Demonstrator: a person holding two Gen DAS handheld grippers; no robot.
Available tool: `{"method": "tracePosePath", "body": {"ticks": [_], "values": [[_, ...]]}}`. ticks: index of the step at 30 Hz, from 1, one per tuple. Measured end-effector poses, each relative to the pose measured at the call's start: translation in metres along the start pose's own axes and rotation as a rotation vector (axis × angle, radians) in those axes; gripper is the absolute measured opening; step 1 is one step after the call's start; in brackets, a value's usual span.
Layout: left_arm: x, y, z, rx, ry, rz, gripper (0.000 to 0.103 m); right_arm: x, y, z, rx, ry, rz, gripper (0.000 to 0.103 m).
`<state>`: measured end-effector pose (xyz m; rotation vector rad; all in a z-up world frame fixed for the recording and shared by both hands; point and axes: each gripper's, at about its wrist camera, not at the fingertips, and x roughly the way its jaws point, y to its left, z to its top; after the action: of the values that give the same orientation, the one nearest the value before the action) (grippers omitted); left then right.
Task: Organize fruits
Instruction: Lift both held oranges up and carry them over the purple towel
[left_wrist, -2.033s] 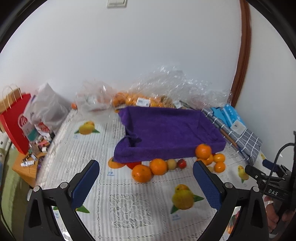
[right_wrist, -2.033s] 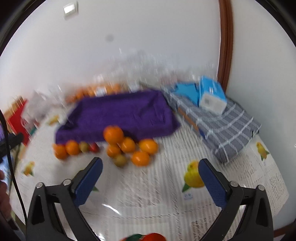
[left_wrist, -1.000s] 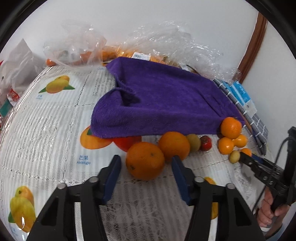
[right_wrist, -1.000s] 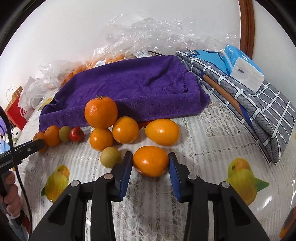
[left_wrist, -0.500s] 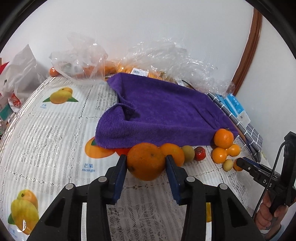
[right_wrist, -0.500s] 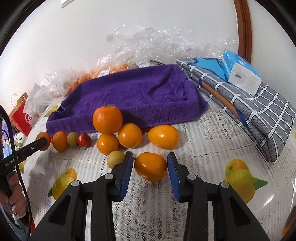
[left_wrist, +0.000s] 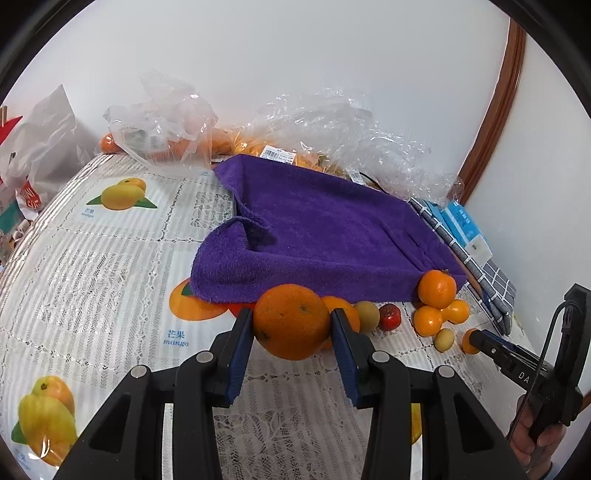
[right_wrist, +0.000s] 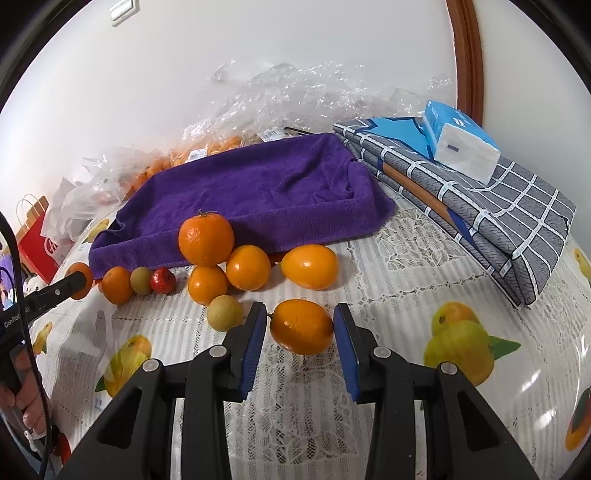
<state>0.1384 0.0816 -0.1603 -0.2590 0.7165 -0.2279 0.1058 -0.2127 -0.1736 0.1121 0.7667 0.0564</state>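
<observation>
Gripping a big round orange (left_wrist: 291, 326), the left gripper (left_wrist: 291, 332) has both pads pressed on it. Right gripper (right_wrist: 300, 332) clamps a small oval orange citrus (right_wrist: 301, 331) before the purple towel-lined tray (right_wrist: 258, 192).

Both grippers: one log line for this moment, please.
left gripper: shut on large orange | right gripper: shut on oval orange | purple towel: empty

fuzzy purple terry towel (left_wrist: 325, 236), crinkly clear plastic bags (left_wrist: 351, 125), glossy lace-print tablecloth (right_wrist: 388, 258), dimply matte orange (left_wrist: 291, 326)

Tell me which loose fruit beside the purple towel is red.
The small red fruit in the row along the purple towel, between a small green fruit and the stacked oranges; the rest are orange or greenish.
</observation>
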Motion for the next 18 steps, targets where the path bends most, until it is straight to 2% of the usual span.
{"method": "tracePosePath", "body": {"ticks": [4,9,18], "values": [[-0.005,-0.005,-0.002,0.029,-0.025,0.016,0.04,-0.003,0.0,-0.002,0.01,0.007,0.001,0.037],[-0.007,-0.007,-0.002,0.033,-0.034,0.002,0.04,-0.015,0.003,-0.002,0.005,-0.009,0.001,0.037],[-0.016,-0.009,0.003,0.041,-0.071,0.033,0.04,-0.037,0.012,0.024,-0.015,-0.074,0.03,0.037]]}}
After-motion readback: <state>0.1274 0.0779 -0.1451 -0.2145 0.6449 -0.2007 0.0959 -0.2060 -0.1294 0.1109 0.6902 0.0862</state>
